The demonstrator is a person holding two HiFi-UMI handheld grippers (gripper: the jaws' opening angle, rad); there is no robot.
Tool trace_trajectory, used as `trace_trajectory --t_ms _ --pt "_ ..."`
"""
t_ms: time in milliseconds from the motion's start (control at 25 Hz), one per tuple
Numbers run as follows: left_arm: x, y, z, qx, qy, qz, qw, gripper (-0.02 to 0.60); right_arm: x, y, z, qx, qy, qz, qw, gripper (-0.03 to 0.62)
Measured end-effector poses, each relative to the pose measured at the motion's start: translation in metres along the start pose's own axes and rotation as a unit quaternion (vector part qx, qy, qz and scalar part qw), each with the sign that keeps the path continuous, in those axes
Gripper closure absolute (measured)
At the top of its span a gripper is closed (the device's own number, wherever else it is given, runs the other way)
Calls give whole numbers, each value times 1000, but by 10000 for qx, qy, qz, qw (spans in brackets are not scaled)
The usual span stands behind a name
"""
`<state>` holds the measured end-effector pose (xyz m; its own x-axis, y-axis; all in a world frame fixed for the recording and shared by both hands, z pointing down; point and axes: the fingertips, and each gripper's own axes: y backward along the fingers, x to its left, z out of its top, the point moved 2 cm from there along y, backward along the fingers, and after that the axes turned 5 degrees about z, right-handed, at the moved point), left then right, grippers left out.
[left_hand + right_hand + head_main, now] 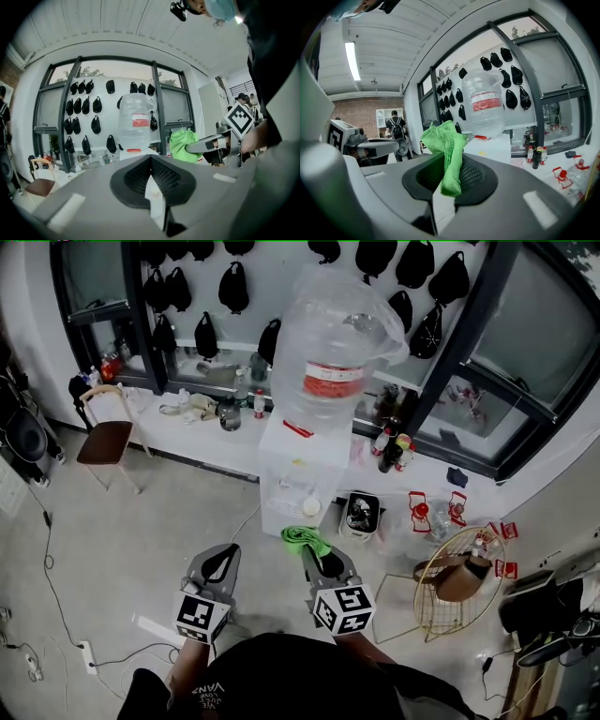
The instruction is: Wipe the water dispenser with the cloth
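Low and side by side, the left tool (222,562) is closed on nothing and the right tool (319,557) clenches the green cloth (302,538). Both aim at the water dispenser (300,474), well apart ahead. A chair (105,442) stands leftward.

Bright, even light; ceiling strip lamp (351,61) glares; gripper views bend, dark-cornered
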<state>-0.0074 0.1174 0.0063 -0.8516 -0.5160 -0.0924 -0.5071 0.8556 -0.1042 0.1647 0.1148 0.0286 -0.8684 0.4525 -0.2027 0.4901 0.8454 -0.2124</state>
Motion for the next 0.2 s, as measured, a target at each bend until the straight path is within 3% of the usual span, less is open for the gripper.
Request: trace_trajectory --t_ms 200 --pt "-5 0 2 -26 2 -35 10000 583 -1 4 5 -35 47 4 10000 519"
